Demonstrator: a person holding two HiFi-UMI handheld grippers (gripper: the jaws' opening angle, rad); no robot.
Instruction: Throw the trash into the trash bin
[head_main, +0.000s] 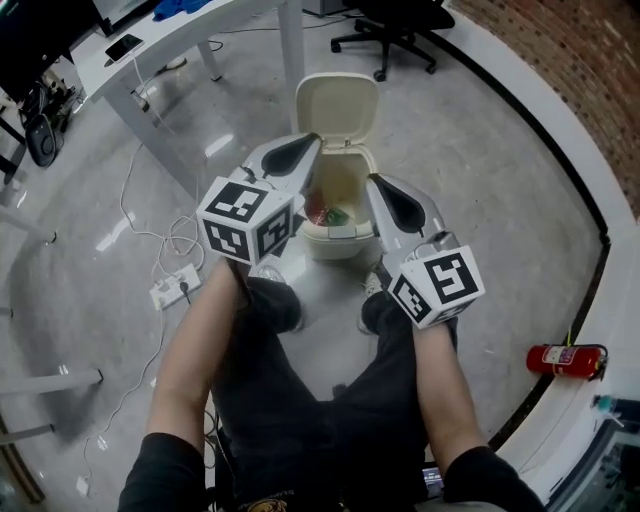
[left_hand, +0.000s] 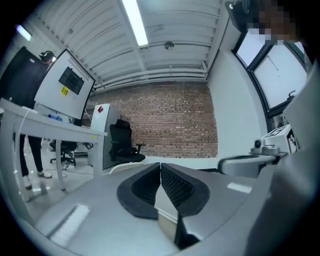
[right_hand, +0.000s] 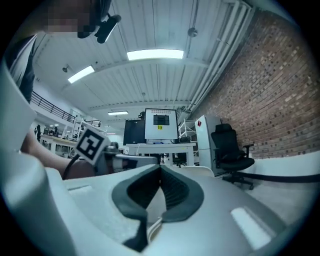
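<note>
Left tongs (head_main: 308, 148), pressed together and empty, hang at eleven o'clock of the open trash bin (head_main: 345, 240); the trash (head_main: 330, 214) lies inside; right tongs (head_main: 374, 184), likewise closed on nothing, at two o'clock, look nearer

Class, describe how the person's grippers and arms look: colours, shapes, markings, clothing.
The left gripper and right gripper have pale grey tapered shells with black textured pads. Each carries a white cube with black square markers. The person wears black short sleeves.
</note>
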